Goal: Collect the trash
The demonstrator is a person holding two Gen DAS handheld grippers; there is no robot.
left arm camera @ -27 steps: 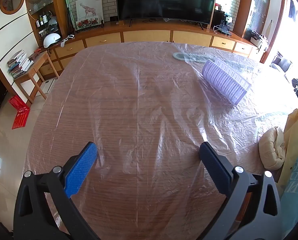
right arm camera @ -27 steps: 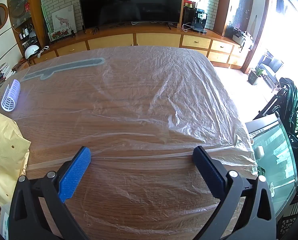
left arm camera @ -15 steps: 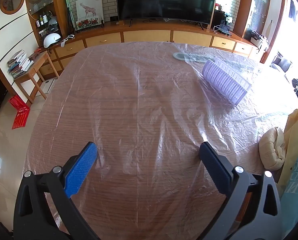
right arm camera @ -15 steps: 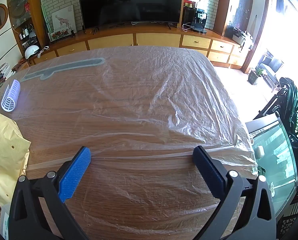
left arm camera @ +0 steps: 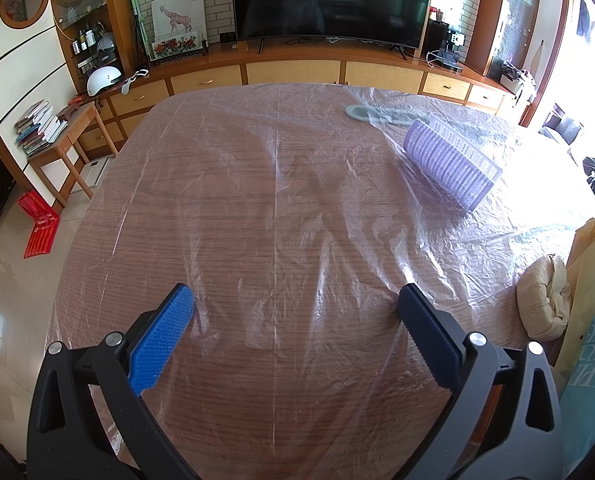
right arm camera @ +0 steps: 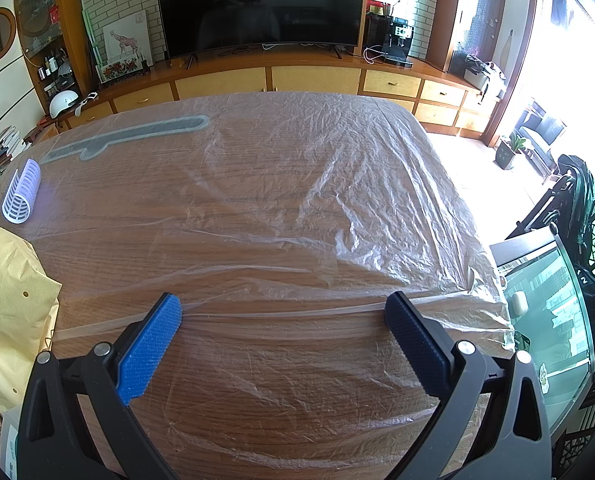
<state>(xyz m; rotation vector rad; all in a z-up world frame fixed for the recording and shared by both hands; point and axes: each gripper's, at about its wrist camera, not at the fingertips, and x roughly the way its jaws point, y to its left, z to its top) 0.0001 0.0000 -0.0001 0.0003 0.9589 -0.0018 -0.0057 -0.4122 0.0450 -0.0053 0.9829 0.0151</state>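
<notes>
A wooden table (left arm camera: pixel 233 208) lies under a crinkled clear plastic sheet (right arm camera: pixel 357 208). My left gripper (left arm camera: pixel 295 300) hangs open above its near part, nothing between the blue pads. A crumpled cream wad (left arm camera: pixel 543 300) rests at the table's right edge beside a yellow paper bag (left arm camera: pixel 589 264), to the right of that gripper. My right gripper (right arm camera: pixel 283 308) is open too, over a ridge in the plastic. The yellow bag (right arm camera: pixel 9 304) stands to its left.
A lilac slatted plastic basket (left arm camera: pixel 449 160) lies on its side at the far right, also seen as a small basket (right arm camera: pixel 21 190) at the left. A grey flat strip (right arm camera: pixel 129 136) lies under the sheet. A teal bag (left arm camera: pixel 593 364) leans at the right. A glass cabinet (right arm camera: pixel 545 320) stands beyond the table's right edge.
</notes>
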